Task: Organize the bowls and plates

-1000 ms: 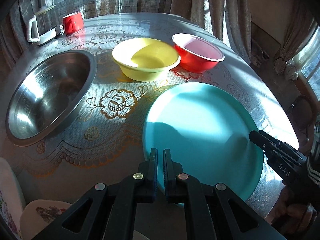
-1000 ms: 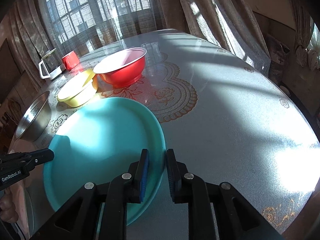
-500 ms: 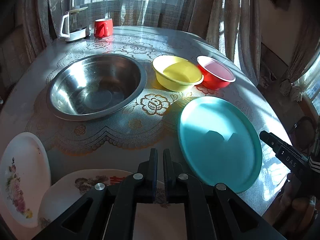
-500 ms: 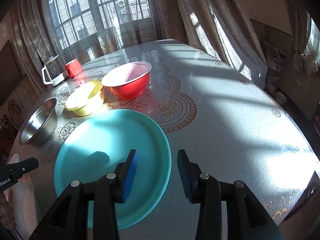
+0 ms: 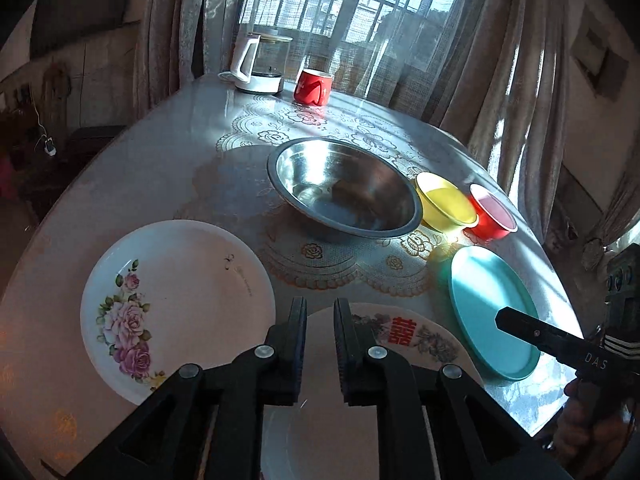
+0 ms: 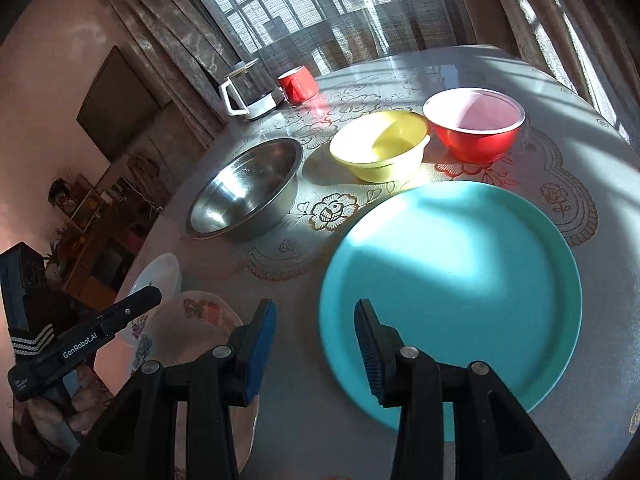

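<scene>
Progress: nothing stacked | teal plate (image 6: 452,280), floral plate (image 5: 176,300), steel bowl (image 5: 344,188) apart on table (image 5: 160,168) | left gripper (image 5: 320,316) barely parted, just opening, empty | right gripper (image 6: 316,320) part-open, empty

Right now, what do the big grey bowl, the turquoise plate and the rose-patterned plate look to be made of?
Big grey bowl: likely stainless steel, with mirror-like reflections and a thin rolled rim. Turquoise plate: probably plastic or melamine, in one flat matte colour with only a soft sheen. Rose-patterned plate: looks like glazed ceramic or porcelain, glossy white with a printed flower decal, though melamine cannot be ruled out.
</scene>
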Action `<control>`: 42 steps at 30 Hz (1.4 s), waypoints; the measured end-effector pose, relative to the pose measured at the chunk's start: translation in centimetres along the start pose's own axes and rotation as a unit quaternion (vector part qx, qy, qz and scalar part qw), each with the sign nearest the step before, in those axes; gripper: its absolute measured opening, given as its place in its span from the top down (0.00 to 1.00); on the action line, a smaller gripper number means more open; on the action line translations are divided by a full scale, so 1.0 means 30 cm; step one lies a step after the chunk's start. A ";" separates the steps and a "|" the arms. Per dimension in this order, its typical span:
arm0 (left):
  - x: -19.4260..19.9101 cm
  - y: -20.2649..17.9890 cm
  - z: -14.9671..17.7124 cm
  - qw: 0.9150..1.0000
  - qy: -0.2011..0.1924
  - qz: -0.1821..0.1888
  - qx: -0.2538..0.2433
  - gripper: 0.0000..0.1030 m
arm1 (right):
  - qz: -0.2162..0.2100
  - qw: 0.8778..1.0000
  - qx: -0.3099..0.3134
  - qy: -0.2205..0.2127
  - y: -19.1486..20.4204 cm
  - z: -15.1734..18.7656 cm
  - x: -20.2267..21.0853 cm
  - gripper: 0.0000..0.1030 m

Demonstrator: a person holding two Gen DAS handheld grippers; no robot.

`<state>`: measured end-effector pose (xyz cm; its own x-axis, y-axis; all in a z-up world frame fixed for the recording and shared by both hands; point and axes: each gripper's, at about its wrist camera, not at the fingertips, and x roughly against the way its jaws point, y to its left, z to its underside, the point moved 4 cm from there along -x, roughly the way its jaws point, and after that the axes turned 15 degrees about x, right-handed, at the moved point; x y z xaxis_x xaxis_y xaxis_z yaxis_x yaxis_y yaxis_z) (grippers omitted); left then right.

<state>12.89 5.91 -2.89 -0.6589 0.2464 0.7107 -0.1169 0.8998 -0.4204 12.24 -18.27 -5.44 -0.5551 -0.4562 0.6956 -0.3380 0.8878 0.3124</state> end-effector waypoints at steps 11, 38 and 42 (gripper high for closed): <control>0.122 0.328 -0.056 0.992 -0.056 -0.030 0.105 0.85 | -0.081 0.994 0.062 0.041 0.278 -0.130 -0.187 0.60; 0.096 0.537 -0.008 0.983 -0.048 -0.042 0.173 0.84 | -0.052 0.984 0.121 0.117 0.458 -0.178 -0.493 0.71; 0.092 0.531 -0.011 0.983 -0.043 -0.039 0.173 0.84 | -0.047 0.983 0.128 0.125 0.462 -0.180 -0.512 0.71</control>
<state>9.46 21.03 -7.45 -0.6964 0.1362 0.7046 -0.4061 0.7347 -0.5435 20.19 1.39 -8.29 -0.3195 -0.4775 0.8184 -0.5765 0.7834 0.2320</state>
